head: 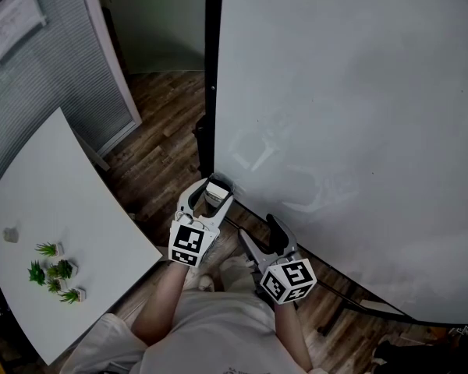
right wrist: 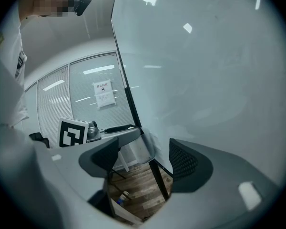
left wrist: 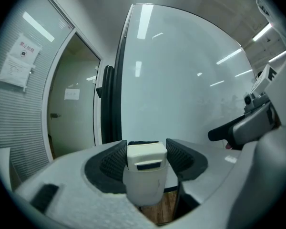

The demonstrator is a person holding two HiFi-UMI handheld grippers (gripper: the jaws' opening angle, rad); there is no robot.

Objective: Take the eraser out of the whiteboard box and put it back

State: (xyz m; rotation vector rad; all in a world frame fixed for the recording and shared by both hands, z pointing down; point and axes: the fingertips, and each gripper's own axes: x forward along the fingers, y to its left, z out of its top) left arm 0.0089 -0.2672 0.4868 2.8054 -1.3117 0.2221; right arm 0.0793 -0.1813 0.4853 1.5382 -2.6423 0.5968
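Eraser (left wrist: 144, 154) tight between left tongs (left wrist: 147, 150)

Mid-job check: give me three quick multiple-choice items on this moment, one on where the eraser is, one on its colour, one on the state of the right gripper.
1. Where is the eraser?
A. between the jaws of the left gripper
B. on the white table
C. on the floor

2. What colour is the eraser?
A. red
B. white
C. black

3. How do the jaws of the right gripper stand?
A. shut on a marker
B. shut together
C. apart, with nothing between them

Answers:
1 A: the left gripper view shows both pads against the eraser's sides, holding it in the air.
2 B: its body is white, with one dark slot.
3 C: the right gripper view shows an empty gap between its pads.
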